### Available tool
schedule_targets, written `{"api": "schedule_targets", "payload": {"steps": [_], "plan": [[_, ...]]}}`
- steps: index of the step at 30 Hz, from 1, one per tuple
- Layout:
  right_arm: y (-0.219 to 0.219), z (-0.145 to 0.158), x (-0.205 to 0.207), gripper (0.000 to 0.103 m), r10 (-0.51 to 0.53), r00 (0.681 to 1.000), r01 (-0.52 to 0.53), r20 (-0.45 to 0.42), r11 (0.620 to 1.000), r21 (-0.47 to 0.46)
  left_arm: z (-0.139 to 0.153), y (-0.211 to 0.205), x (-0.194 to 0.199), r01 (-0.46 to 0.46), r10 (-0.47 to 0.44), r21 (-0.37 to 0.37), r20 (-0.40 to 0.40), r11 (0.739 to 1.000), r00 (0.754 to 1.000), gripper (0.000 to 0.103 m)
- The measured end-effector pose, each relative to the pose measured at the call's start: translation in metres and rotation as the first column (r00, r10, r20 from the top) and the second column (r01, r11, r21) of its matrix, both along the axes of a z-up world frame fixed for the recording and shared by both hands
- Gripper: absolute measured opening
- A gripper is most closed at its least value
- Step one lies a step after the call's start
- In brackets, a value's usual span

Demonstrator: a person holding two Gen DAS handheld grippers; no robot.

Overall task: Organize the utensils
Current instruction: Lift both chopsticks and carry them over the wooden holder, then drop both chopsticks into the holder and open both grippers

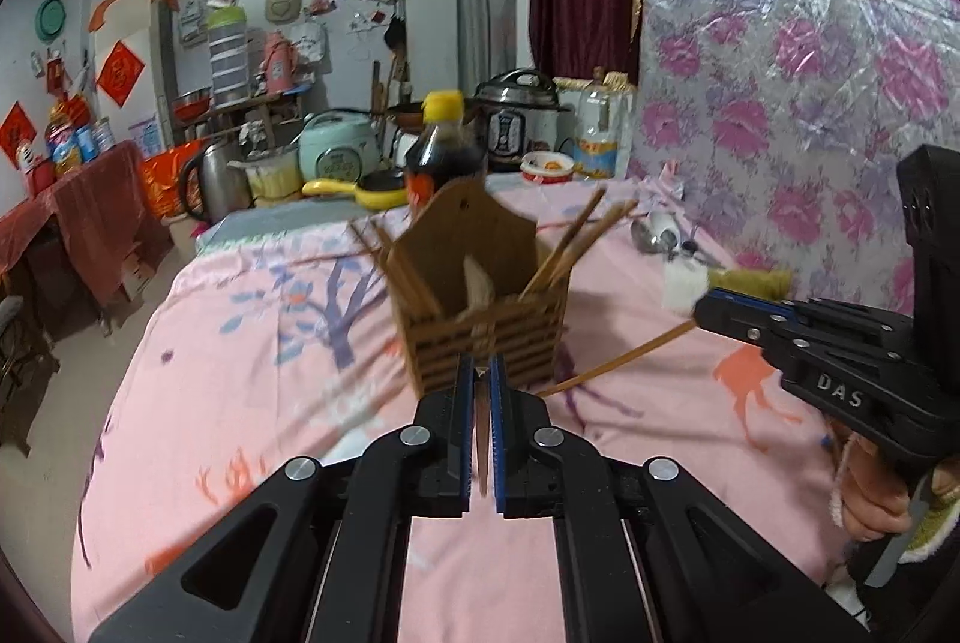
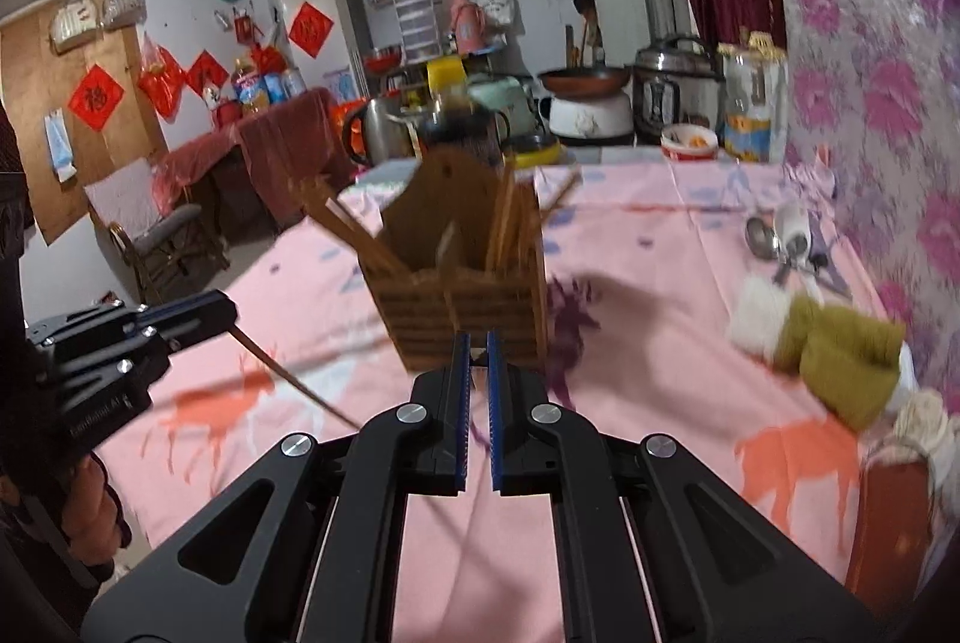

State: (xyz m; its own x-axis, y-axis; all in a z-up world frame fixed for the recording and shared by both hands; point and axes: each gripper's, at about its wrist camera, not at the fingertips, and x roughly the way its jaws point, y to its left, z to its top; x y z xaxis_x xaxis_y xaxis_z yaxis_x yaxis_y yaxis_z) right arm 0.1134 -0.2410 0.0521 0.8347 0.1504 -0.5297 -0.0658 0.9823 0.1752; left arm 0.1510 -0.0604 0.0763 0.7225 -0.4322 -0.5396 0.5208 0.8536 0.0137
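Pink tablecloth (image 1: 252, 343): holder (image 1: 480, 337) ahead of each gripper (image 1: 480, 403).

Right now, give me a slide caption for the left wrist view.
Left tongs and right tongs each grip one chopstick before the wooden utensil holder.
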Motion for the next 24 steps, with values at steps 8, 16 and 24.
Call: {"api": "schedule_targets", "payload": {"steps": [8,16,24], "plan": [[0.001,0.055,0.021,0.006,0.035,0.996,-0.034,0.076,0.999,-0.017,0.061,-0.013,0.023,0.051,-0.048,-0.057,0.052,0.997,0.997,0.006],[0.003,0.108,0.027,0.006,0.049,0.982,-0.041,0.181,0.998,-0.052,0.121,-0.023,0.038,0.039,-0.023,-0.082,0.188,0.996,0.982,0.006],[0.007,0.074,0.069,0.006,0.019,0.994,-0.012,0.107,0.998,-0.061,0.071,-0.041,0.083,-0.062,0.067,-0.029,0.176,0.998,0.982,0.006]]}}
